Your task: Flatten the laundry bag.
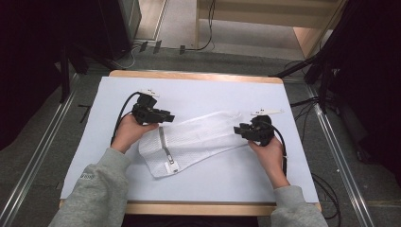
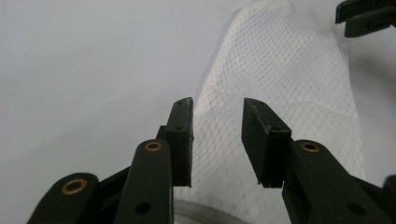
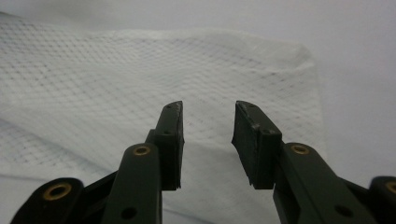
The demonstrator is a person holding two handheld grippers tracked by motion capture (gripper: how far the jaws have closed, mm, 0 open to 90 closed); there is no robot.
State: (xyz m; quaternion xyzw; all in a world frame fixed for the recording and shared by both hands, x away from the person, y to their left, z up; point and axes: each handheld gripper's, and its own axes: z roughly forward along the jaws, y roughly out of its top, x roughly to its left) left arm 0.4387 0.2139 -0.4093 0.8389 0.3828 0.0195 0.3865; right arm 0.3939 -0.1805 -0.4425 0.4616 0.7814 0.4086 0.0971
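White mesh bag (image 1: 196,137) lies flat mid-table, its zipper (image 1: 165,149) end toward you. Expect it to be light and limp, sagging and folding wherever you lift it, so pinch a hem or corner rather than the open mesh. Your left gripper (image 1: 163,116) sits at the bag's left edge and your right gripper (image 1: 240,128) at its right end, both with jaws apart and holding nothing. Nothing else sits on the table (image 1: 198,90) to block you.

White table top (image 1: 198,92), wooden edge, grey floor (image 1: 42,127), floor cables (image 1: 326,189)
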